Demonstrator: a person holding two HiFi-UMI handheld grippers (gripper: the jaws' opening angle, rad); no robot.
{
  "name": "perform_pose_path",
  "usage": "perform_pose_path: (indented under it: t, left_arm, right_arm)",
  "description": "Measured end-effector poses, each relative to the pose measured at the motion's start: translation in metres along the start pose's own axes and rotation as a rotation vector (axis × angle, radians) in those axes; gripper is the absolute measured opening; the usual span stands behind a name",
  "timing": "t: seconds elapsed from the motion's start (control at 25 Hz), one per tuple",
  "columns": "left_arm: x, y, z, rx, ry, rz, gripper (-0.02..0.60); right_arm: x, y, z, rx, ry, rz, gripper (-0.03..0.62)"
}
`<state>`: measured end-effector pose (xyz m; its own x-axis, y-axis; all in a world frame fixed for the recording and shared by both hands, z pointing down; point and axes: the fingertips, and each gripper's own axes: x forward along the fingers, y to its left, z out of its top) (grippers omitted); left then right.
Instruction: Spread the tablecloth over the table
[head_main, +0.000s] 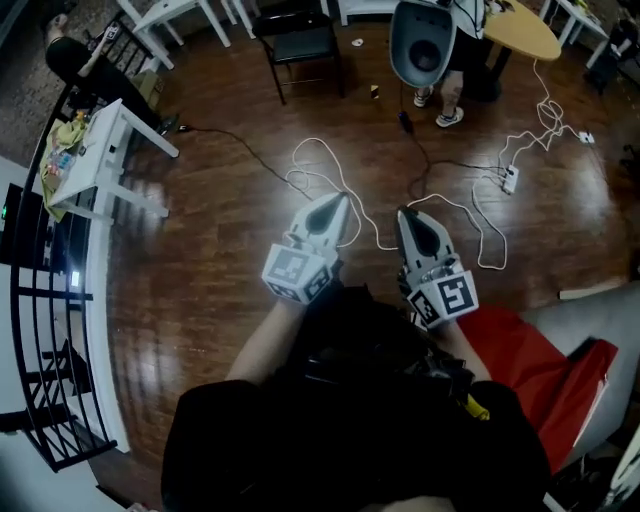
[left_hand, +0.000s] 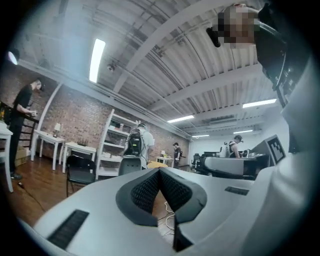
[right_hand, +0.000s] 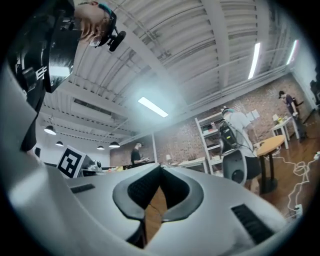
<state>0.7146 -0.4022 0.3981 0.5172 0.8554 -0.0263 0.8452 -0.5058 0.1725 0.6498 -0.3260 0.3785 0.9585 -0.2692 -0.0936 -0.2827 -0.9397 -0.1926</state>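
Observation:
A red tablecloth (head_main: 525, 365) lies bunched at the lower right of the head view, draped on a pale grey table (head_main: 600, 310), behind and to the right of both hands. My left gripper (head_main: 338, 202) and right gripper (head_main: 408, 216) are held side by side in front of my body, pointing level over the wooden floor. Both are shut with nothing between the jaws. In the left gripper view the dark pads (left_hand: 150, 187) meet at the tip, and in the right gripper view the pads (right_hand: 172, 185) meet the same way. Neither gripper touches the cloth.
White cables (head_main: 330, 170) and a power strip (head_main: 510, 180) trail across the wooden floor ahead. A white table (head_main: 100, 150) and a black rack (head_main: 45, 330) stand at the left. Farther off are a black chair (head_main: 300, 40), a round yellow table (head_main: 520, 30) and a standing person (head_main: 455, 70).

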Motion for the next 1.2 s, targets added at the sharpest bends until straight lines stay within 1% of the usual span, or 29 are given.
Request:
perform_pose_path:
  t: [0.08,0.2,0.36,0.44,0.56,0.64,0.72,0.84,0.92,1.04,1.12,1.2]
  left_arm:
    - [0.043,-0.004,-0.004,-0.006,0.027,-0.080,0.000]
    - [0.108,-0.016,-0.008,-0.029,0.062,-0.209,0.000]
    - [0.203,-0.063,-0.028,-0.048,0.076,-0.455,0.000]
    - [0.252,-0.088,-0.043,-0.062,0.099,-0.583,0.000]
    - [0.325,-0.114,-0.063,-0.086,0.145,-0.737,0.000]
    - [0.373,-0.125,-0.066,-0.093,0.158,-0.820,0.000]
    - [0.420,-0.141,-0.065,-0.098,0.171,-0.908,0.000]
    - [0.476,-0.181,-0.071,-0.098,0.197,-1.050,0.000]
    - [0.510,-0.211,-0.077,-0.106,0.192,-1.145,0.000]
    - [0.545,-0.231,-0.067,-0.124,0.174,-1.249,0.000]
    - [0.558,-0.237,-0.062,-0.135,0.183,-1.292,0.001]
    - [0.567,-0.255,-0.068,-0.149,0.196,-1.335,0.000]
  right_arm:
    - [-0.005,-0.040,0.004,0.010,-0.016,-0.108,0.006]
    - [-0.011,-0.099,0.011,0.031,-0.048,-0.295,0.006]
    - [-0.037,-0.179,0.014,0.034,-0.067,-0.549,0.006]
    - [-0.051,-0.219,0.014,0.032,-0.090,-0.678,0.005]
    - [-0.061,-0.281,0.017,0.032,-0.111,-0.846,0.006]
    - [-0.054,-0.324,0.024,0.036,-0.114,-0.925,0.006]
    - [-0.047,-0.366,0.039,0.017,-0.110,-0.990,0.005]
    - [-0.054,-0.419,0.062,-0.029,-0.119,-1.095,0.006]
    - [-0.068,-0.451,0.071,-0.050,-0.128,-1.179,0.006]
    - [-0.074,-0.478,0.089,-0.082,-0.109,-1.282,0.006]
    - [-0.078,-0.492,0.099,-0.092,-0.089,-1.341,0.006]
    - [-0.096,-0.502,0.105,-0.104,-0.076,-1.400,0.005]
